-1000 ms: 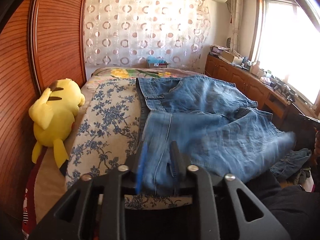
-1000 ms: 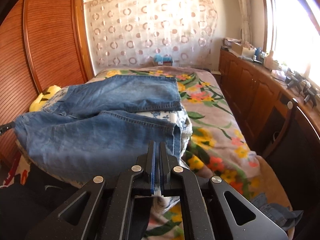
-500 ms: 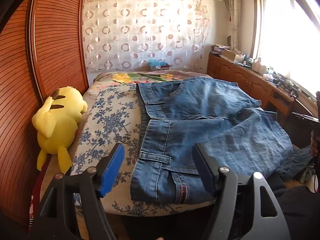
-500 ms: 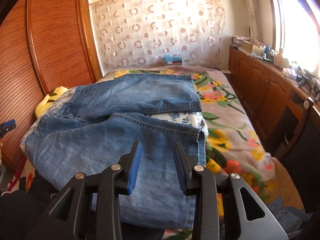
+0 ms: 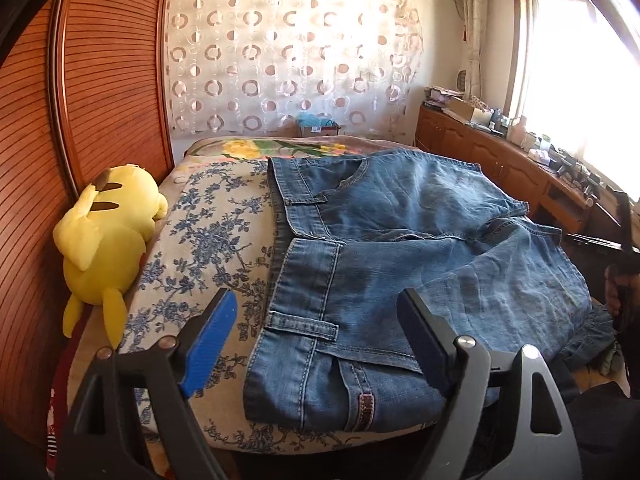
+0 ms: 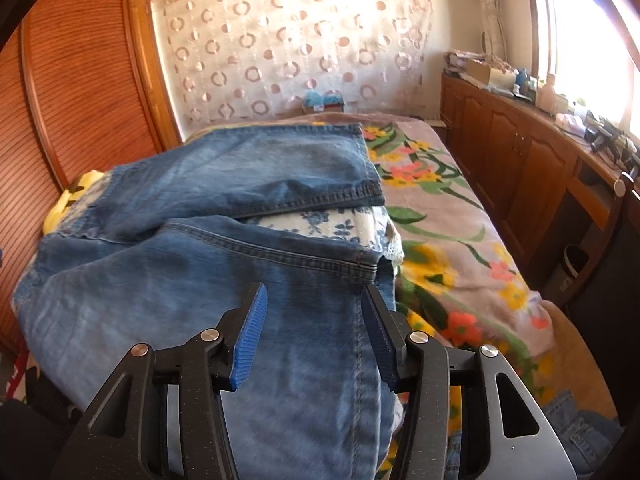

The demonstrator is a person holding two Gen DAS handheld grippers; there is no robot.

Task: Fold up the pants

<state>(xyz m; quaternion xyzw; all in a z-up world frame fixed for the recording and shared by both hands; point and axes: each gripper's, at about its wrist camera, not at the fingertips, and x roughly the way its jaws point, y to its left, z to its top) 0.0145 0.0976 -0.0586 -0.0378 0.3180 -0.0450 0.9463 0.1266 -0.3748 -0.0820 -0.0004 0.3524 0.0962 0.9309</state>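
Blue denim pants [image 5: 400,248] lie spread across the bed, waistband toward the left, legs toward the right. My left gripper [image 5: 316,328] is open and empty, just above the near waistband corner with its belt loop. In the right wrist view the pants [image 6: 200,280] show both legs; the near leg hangs over the bed's front edge. My right gripper [image 6: 312,324] is open and empty over the near leg's hem end, not touching it.
A yellow plush toy [image 5: 108,236] lies at the bed's left edge against a wooden wardrobe [image 5: 108,72]. The floral bedspread [image 6: 448,248] shows right of the pants. Wooden cabinets [image 6: 520,152] with clutter run along the window side. More denim [image 6: 576,432] lies on the floor.
Both grippers were shut on the pants a second ago. They have opened, let the pants drop onto the bed, and pulled back a little.
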